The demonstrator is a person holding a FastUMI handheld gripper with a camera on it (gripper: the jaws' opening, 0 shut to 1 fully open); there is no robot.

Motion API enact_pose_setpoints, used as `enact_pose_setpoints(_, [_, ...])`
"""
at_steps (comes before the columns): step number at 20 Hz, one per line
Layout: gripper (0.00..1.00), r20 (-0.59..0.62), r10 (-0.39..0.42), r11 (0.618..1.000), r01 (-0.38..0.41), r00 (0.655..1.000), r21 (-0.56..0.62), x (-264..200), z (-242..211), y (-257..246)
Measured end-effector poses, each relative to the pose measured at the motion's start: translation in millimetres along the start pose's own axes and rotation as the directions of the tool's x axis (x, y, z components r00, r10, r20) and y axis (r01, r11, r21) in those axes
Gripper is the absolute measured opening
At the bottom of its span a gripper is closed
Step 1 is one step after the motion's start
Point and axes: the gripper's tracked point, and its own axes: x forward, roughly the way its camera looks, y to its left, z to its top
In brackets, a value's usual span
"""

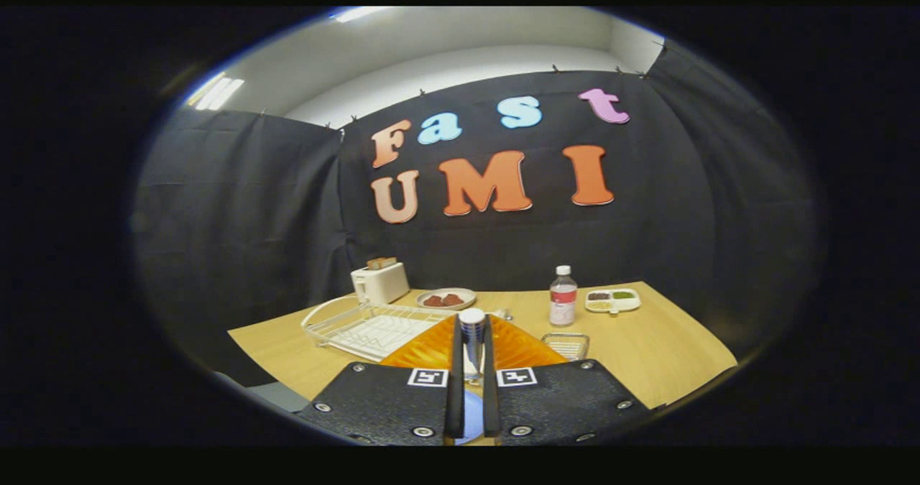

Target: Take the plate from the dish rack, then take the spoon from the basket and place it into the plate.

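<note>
My gripper [472, 321] is shut on the spoon [472, 341]. The spoon stands in the narrow gap between the two fingers, and its pale rounded end pokes out at the fingertips. Lower in the same gap, underneath the gripper, a strip of a blue plate [471, 419] shows; the rest of it is hidden by the gripper body. The white wire dish rack [374, 329] lies on the wooden table ahead and to the left of the fingers, with no plate in it. A small wire basket [566, 344] sits just right of the fingers.
At the back of the table [668, 348] stand a white toaster [379, 282] with toast, a dish with reddish food [445, 298], a clear bottle with a red label [563, 297] and a divided white tray [612, 299]. Black cloth walls close off the table.
</note>
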Motion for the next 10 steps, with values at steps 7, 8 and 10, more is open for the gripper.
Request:
enact_pose_setpoints(7, [0.1, -0.07, 0.178, 0.98, -0.17, 0.982, 0.105, 9, -59, 40])
enact_pose_setpoints(8, [0.1, -0.077, 0.186, 0.978, -0.177, 0.98, 0.107, 11, -66, 43])
enact_pose_setpoints(10, [0.1, -0.067, 0.209, 0.972, -0.2, 0.976, 0.123, 14, -75, 46])
